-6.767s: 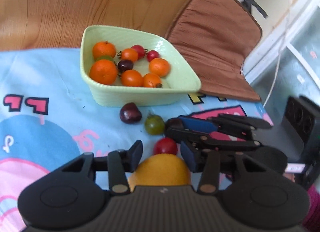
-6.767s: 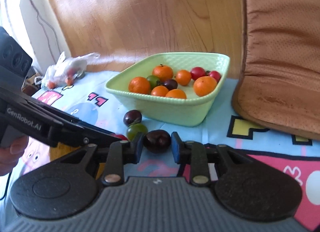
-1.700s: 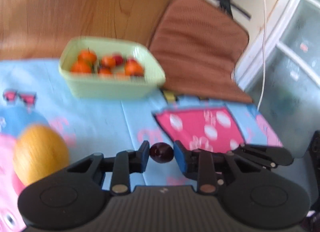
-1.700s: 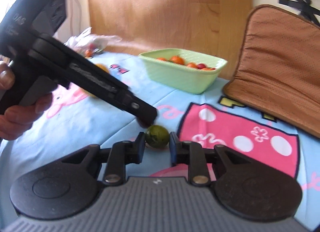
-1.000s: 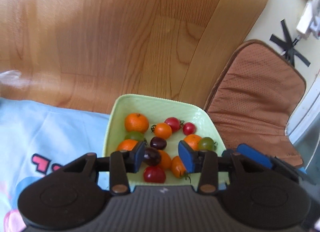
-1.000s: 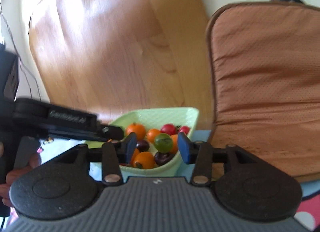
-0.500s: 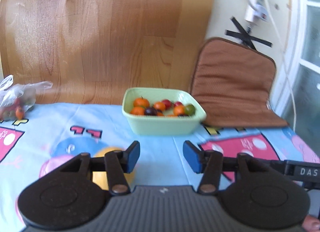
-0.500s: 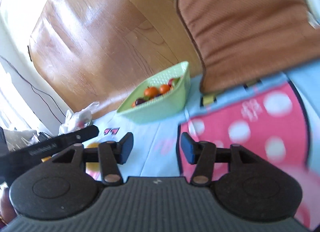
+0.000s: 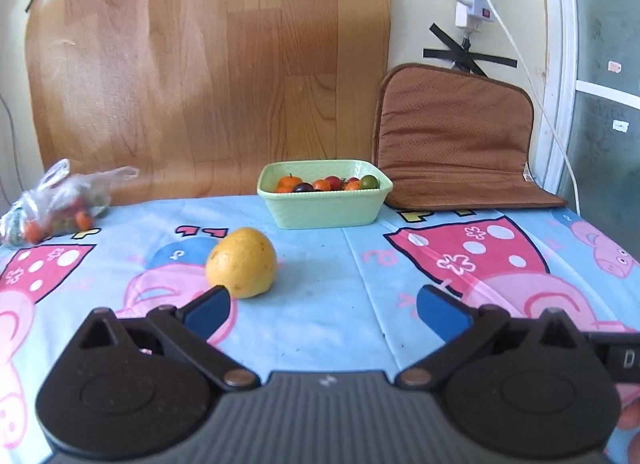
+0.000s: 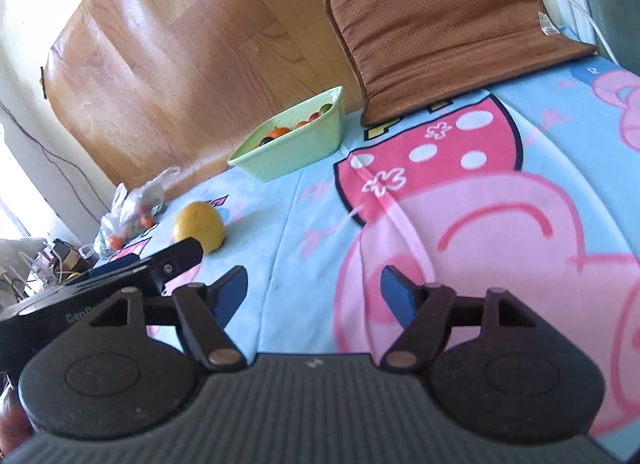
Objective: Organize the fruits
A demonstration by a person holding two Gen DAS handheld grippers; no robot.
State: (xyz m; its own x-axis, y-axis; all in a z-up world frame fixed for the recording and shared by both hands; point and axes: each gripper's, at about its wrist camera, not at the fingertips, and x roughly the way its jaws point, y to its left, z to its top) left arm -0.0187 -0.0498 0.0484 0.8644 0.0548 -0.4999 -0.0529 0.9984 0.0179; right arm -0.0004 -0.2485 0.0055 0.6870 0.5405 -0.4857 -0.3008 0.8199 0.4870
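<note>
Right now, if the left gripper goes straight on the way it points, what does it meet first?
Likely the bare tablecloth: the left gripper, jaws opening and empty, tilts down at it. The yellow fruit sits just left of that line.

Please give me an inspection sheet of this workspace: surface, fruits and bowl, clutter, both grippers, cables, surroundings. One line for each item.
Surface: cartoon-print cloth, blue and pink, flat.
Job's things: green bowl at the back holds small orange, red, dark and green fruits; yellow fruit lies alone on the cloth.
Clutter: plastic bag with small fruits at the far left edge.
Grippers: left gripper jaws opening, nothing between; right gripper jaws opening, nothing between.
Cables: white cable hangs from a taped power strip.
Surroundings: wood-pattern sheet on the wall; brown cushion beside the bowl.
</note>
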